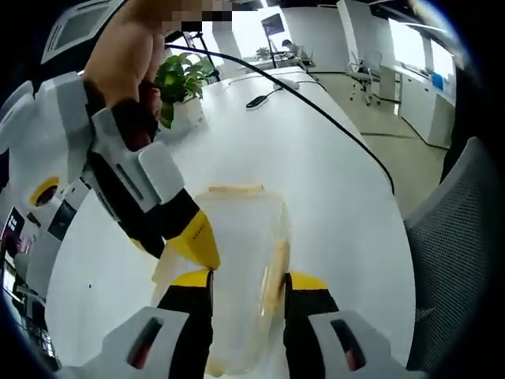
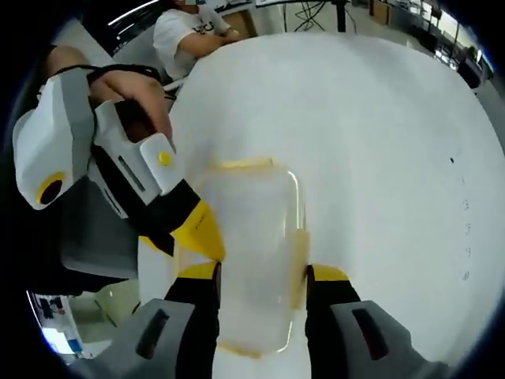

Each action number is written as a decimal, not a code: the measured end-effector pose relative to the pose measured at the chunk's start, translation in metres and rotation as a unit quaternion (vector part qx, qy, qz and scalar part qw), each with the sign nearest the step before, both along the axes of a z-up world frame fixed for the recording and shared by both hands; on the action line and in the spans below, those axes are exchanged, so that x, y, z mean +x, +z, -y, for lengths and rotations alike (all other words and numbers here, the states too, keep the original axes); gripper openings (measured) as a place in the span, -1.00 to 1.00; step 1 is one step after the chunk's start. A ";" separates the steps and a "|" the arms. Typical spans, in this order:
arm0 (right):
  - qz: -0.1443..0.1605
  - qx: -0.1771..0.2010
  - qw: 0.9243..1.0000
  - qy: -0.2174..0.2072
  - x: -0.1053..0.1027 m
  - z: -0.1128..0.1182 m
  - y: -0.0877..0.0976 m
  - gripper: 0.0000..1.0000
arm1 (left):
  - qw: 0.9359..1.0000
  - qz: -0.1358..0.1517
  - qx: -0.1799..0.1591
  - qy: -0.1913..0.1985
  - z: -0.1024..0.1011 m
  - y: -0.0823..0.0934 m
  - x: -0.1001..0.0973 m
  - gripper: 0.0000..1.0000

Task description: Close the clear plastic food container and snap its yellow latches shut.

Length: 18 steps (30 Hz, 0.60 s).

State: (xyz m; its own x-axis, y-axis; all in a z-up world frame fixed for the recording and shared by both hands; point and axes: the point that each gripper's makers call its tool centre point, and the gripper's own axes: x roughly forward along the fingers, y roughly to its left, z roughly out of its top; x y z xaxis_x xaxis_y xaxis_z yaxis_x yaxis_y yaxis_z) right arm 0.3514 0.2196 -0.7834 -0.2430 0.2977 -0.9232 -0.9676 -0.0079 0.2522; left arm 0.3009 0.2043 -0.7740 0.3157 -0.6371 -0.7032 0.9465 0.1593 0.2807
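While the clear container (image 1: 241, 268) lies on the white table (image 1: 331, 174), its long axis runs straight away from each camera. The left gripper (image 1: 248, 280) straddles its near end, jaws spread at both long sides; the right gripper (image 2: 260, 276) straddles the opposite end likewise, jaws apart.
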 end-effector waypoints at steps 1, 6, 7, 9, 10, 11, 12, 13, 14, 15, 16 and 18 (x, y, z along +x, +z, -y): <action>0.000 -0.005 1.000 0.003 0.000 0.000 0.000 -0.21 | 1.000 0.000 -0.001 0.000 0.000 0.000 0.000 -0.44; -0.006 -0.007 1.000 0.001 -0.002 0.000 -0.001 -0.26 | 1.000 -0.003 0.003 0.004 0.000 0.000 0.000 -0.45; -0.013 -0.017 1.000 0.011 -0.006 0.008 -0.004 -0.25 | 1.000 -0.007 0.003 0.006 -0.001 -0.001 -0.001 -0.46; -0.014 -0.012 1.000 0.002 -0.006 0.007 -0.006 -0.26 | 1.000 -0.005 0.004 0.005 0.000 -0.002 0.001 -0.46; -0.015 -0.016 1.000 0.001 -0.006 0.006 -0.006 -0.26 | 1.000 -0.008 0.004 0.006 0.000 -0.003 0.002 -0.47; -0.015 -0.020 1.000 0.000 -0.006 0.005 -0.006 -0.25 | 1.000 -0.007 0.005 0.006 0.000 -0.004 0.002 -0.47; -0.015 -0.027 1.000 0.001 -0.007 0.003 -0.005 -0.25 | 1.000 0.003 0.011 0.002 0.000 -0.004 0.001 -0.48; -0.017 -0.030 0.999 0.000 -0.006 0.003 -0.006 -0.25 | 1.000 0.006 0.013 0.000 0.000 -0.004 0.001 -0.49; -0.024 -0.034 0.999 -0.001 -0.006 0.003 -0.004 -0.24 | 0.999 0.033 0.020 -0.035 0.008 0.001 0.003 -0.52; -0.024 -0.032 0.999 0.000 -0.006 0.002 -0.004 -0.24 | 1.000 0.012 0.017 -0.006 0.003 0.003 -0.002 -0.52; -0.028 -0.032 0.999 0.000 -0.005 0.002 -0.004 -0.24 | 1.000 0.015 0.016 -0.010 0.002 0.008 -0.005 -0.52; -0.033 -0.028 0.999 -0.002 -0.004 0.002 -0.005 -0.23 | 1.000 0.011 0.006 -0.011 0.000 0.004 -0.002 -0.51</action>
